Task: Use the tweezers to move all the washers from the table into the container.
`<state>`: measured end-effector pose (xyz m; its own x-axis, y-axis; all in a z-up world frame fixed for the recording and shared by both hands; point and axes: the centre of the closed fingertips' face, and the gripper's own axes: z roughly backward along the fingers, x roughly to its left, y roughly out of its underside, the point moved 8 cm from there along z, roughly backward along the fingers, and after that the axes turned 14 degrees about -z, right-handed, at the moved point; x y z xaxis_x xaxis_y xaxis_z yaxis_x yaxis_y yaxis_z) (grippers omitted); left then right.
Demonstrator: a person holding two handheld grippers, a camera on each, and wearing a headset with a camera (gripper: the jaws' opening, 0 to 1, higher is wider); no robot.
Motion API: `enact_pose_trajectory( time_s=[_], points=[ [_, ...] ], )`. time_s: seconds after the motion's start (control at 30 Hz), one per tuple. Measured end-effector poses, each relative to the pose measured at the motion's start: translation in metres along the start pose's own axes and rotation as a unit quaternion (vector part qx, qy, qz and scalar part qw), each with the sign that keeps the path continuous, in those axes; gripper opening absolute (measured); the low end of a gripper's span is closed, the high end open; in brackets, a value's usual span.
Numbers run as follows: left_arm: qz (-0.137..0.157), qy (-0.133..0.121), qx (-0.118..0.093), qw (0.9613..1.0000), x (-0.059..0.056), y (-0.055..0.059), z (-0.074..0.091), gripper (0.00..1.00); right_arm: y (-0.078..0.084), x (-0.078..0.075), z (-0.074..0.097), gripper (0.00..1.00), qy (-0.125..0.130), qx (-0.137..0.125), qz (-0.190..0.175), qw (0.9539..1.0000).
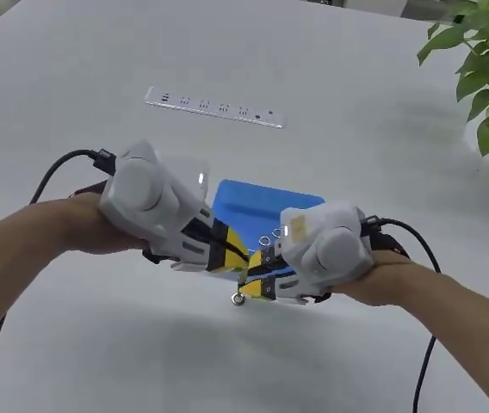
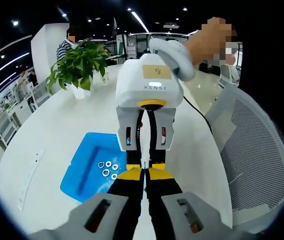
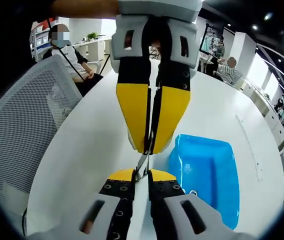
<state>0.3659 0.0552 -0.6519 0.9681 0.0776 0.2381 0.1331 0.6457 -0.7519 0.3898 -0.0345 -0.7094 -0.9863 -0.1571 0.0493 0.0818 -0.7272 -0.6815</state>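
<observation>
Left hand-held gripper [image 2: 145,172]: jaws closed on the tweezers [image 3: 145,159]. Right hand-held gripper [image 3: 142,175]: faces the left one tip to tip, jaws closed on the tweezers' other end. Blue container [image 3: 217,160]: stands on the desk [image 1: 356,112] just beside both jaw sets, with several washers [image 2: 107,167] inside. One further washer [image 1: 238,298]: outside the container, just beneath the right hand-held gripper's jaws.

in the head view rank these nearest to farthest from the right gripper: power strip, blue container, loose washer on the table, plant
From the right gripper:
1. loose washer, right by its tips, on the near side
2. blue container, just behind
3. power strip, far back, to the left
4. plant, far right corner
</observation>
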Motion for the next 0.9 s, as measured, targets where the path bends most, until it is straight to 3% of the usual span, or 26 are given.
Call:
enact_pose_trajectory(
  time_s=[0.9],
  points=[
    [0.004,0.004,0.003,1.0000,0.0005,-0.0007,-0.0033,0.05,0.0000,0.0010,-0.0004,0.09,0.008,0.015,-0.010,0.9998]
  ],
)
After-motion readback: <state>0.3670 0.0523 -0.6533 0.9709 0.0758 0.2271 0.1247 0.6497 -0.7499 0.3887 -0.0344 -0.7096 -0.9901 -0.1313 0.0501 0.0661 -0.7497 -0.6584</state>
